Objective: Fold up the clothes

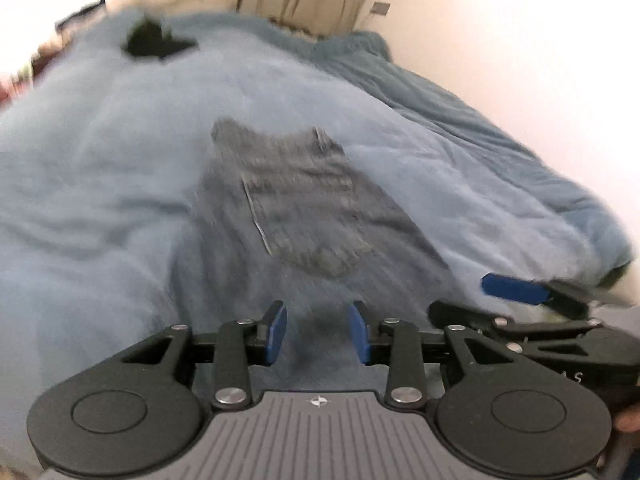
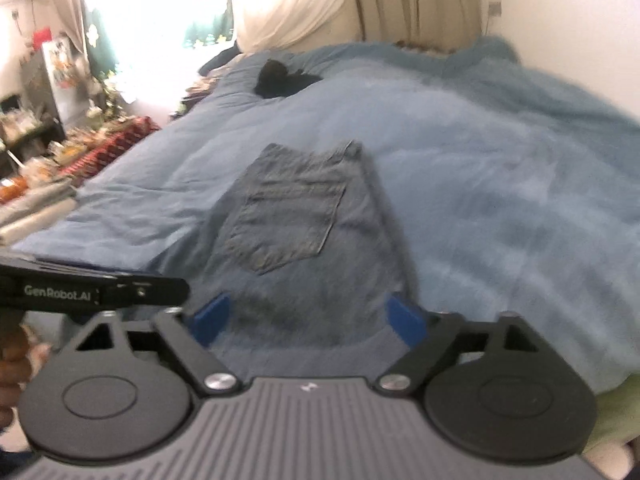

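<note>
A pair of blue jeans [image 1: 304, 208] [image 2: 296, 216] lies folded on the bed, back pocket facing up and waistband at the far end. My left gripper [image 1: 317, 332] hovers over the near end of the denim, jaws apart, with nothing pinched between the pads. My right gripper [image 2: 308, 320] hangs just to its right over the same near end, jaws spread wide and holding nothing. In the left wrist view the right tool shows one blue finger [image 1: 510, 289] at the far right. Both views are blurred.
A light blue duvet [image 1: 100, 168] [image 2: 500, 168] covers the bed. A small black garment [image 1: 154, 40] [image 2: 284, 78] lies near the far end. Curtains and a wall stand behind, with cluttered shelves [image 2: 48, 120] to the left of the bed.
</note>
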Tool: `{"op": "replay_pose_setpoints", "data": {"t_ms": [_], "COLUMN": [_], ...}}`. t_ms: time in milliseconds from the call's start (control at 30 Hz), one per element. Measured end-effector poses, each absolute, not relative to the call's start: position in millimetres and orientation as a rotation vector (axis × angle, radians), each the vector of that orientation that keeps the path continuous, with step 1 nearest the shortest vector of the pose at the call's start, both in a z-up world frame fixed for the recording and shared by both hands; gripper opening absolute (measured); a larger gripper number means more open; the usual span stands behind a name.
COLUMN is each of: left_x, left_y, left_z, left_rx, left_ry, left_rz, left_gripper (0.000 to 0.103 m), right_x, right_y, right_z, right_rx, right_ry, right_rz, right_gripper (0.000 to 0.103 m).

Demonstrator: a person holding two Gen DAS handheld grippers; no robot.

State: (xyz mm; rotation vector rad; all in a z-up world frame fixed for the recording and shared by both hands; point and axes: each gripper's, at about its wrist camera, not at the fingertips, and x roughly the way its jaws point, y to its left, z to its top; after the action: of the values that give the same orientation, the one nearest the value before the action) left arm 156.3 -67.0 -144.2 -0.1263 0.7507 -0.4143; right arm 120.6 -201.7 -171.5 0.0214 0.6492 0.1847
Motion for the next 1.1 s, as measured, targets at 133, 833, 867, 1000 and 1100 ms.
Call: {"op": "replay_pose_setpoints", "data": {"t_ms": [133,833,867,1000,1100], "left_x": [166,175,174,172,168], "left_y": [-80,-87,-87,-76,-66], "left_z": [-146,-200,-200,-197,-185], "left_rx": [-0.031,-0.126,-0.126,-0.219,-0.273], "left_ry": [0.725,0.874,0.878,0.904,0.862], "left_rz": [-0.304,-0.391,-0.393,-0.392,-0.394], "left_gripper": [0.035,0.002,0.002,0.002,0.002], "right_x": [134,150,149,148,147], "right_y": [-177,-152,-155,-164,-167], "right_z": [-177,-233,-233,-223,-208], "right_rx": [-0.114,-0.137,-0.113,-0.048,-0.027], "right_ry": [0.636,0.775,0.783,0.797,0.773], "right_rz": [0.138,0.245,0.247,0.242,0.227], "right_gripper": [0.028,0.005,0.005,0.002,0.005]}}
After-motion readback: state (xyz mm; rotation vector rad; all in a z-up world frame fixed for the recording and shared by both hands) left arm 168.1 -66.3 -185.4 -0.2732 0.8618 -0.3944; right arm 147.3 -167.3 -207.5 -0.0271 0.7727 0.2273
